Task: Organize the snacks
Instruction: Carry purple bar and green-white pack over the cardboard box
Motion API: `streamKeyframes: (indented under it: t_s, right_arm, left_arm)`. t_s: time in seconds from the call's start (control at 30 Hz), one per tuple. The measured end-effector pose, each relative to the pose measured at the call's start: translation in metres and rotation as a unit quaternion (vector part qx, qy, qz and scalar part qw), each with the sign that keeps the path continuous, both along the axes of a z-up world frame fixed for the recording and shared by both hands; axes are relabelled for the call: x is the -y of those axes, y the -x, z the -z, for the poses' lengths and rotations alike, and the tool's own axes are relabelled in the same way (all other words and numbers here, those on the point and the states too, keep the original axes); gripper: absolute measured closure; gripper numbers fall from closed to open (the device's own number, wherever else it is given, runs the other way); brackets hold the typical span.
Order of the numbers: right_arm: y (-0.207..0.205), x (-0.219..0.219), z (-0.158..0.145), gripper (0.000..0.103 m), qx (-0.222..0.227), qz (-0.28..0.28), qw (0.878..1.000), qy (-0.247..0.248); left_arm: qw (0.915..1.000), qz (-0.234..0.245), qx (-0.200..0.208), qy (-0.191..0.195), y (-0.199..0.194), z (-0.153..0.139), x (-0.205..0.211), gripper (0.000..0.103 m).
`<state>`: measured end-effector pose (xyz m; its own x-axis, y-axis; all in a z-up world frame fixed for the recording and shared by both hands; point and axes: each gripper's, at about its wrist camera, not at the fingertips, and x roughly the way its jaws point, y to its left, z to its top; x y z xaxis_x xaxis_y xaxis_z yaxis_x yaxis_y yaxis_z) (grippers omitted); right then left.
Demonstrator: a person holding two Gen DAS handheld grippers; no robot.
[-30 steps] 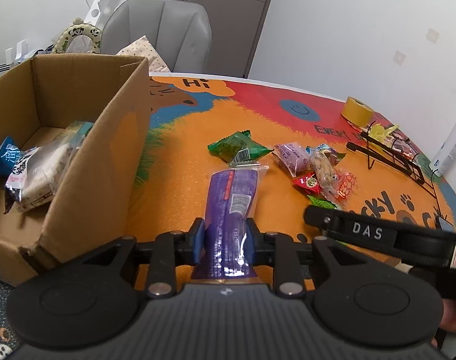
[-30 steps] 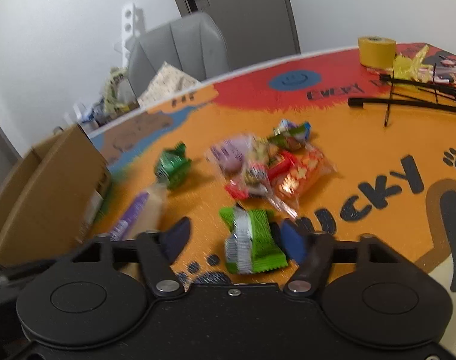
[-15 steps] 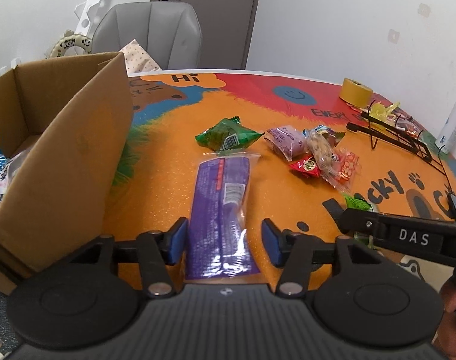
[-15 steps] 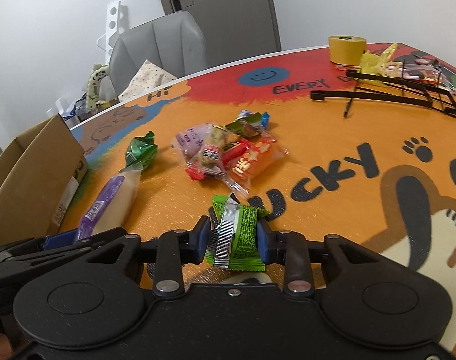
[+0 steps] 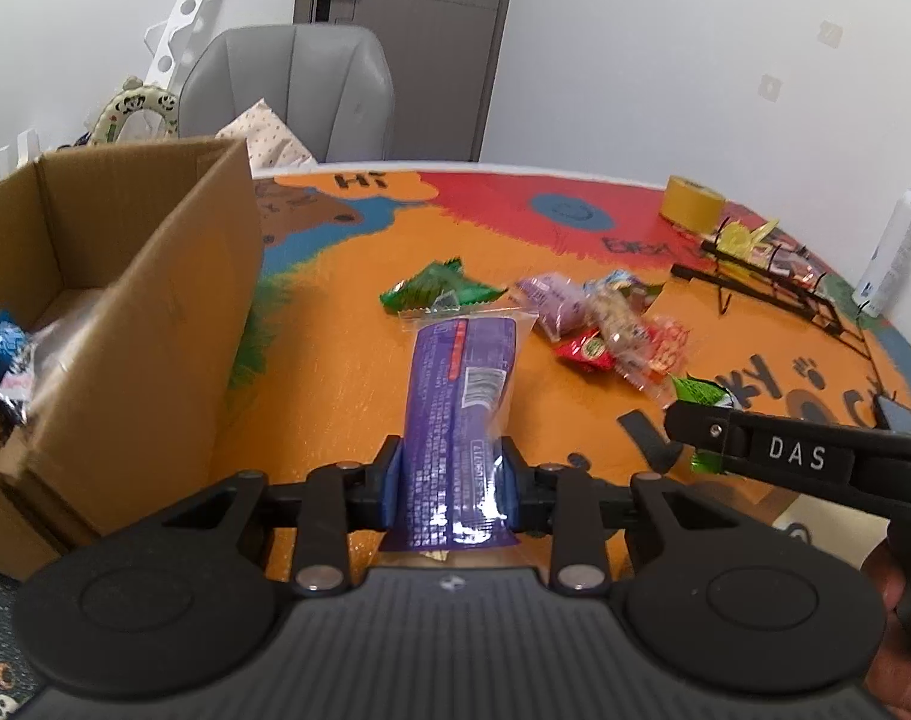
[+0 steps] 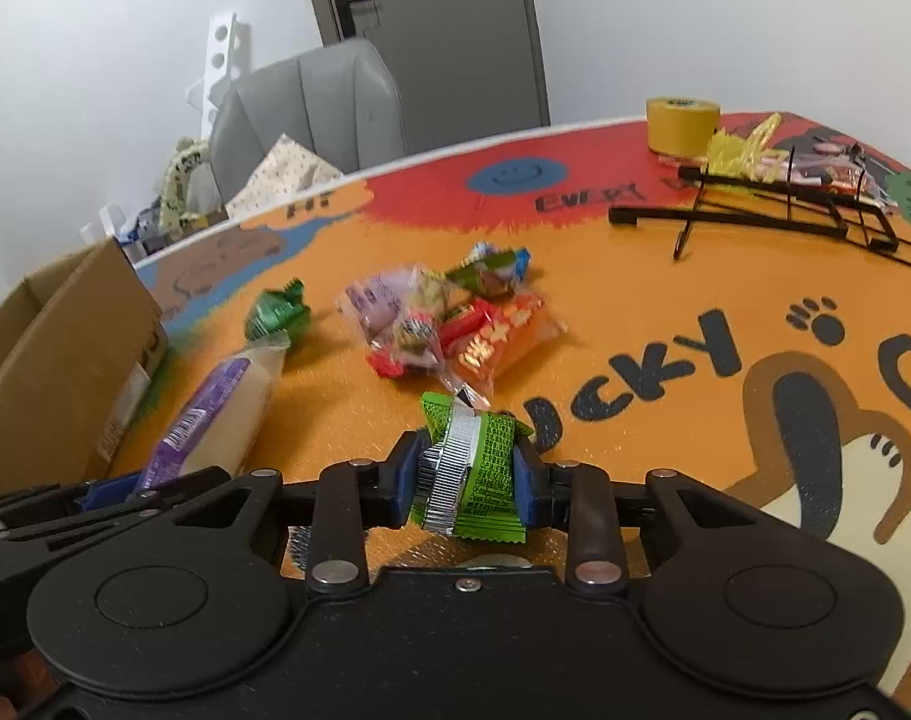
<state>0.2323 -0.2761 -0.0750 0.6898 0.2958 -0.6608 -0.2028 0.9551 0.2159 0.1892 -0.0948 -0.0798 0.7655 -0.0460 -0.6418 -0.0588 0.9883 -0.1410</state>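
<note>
My left gripper (image 5: 453, 483) is shut on a long purple snack packet (image 5: 461, 414), which points away over the orange table mat. My right gripper (image 6: 467, 474) is shut on a small green snack packet (image 6: 476, 468); the purple packet also shows in the right wrist view (image 6: 215, 414). The right gripper also shows at the right of the left wrist view (image 5: 755, 447). A cardboard box (image 5: 125, 312) stands to the left with a few snacks inside (image 5: 11, 360). A dark green packet (image 5: 437, 291) and a pile of mixed snacks (image 5: 611, 330) lie ahead on the mat.
A black wire rack (image 6: 773, 204) and a yellow tape roll (image 6: 683, 123) sit at the far right of the table. A white bottle (image 5: 893, 252) stands at the right edge. A grey chair (image 5: 299, 96) is behind the table.
My left gripper opened around the purple packet half a second ago and has shut on it again. My right gripper closed on the green packet and holds it.
</note>
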Motion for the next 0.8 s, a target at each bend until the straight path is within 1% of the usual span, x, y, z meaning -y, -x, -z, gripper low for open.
streamKeyframes:
  t_s: [0.13,0.37,0.6,0.8]
  right_arm:
    - [0.004,-0.005,-0.013,0.073,0.018,-0.006,1.000,-0.010]
    - [0.006,-0.015,-0.032,0.073,0.036,-0.018,0.999,-0.023]
    - [0.006,-0.028,-0.050,0.073,0.054,-0.033,0.997,-0.037]
    - [0.006,-0.042,-0.062,0.073,0.067,-0.048,0.996,-0.043]
  left_arm:
    - [0.9998,-0.002,0.019,0.003,0.007,-0.014,-0.003,0.073]
    - [0.9987,-0.010,0.049,0.008,0.016,-0.037,-0.015,0.073]
    - [0.9968,-0.015,0.078,-0.004,0.023,-0.060,-0.025,0.073]
    - [0.9949,-0.030,0.097,-0.006,0.025,-0.073,-0.039,0.073]
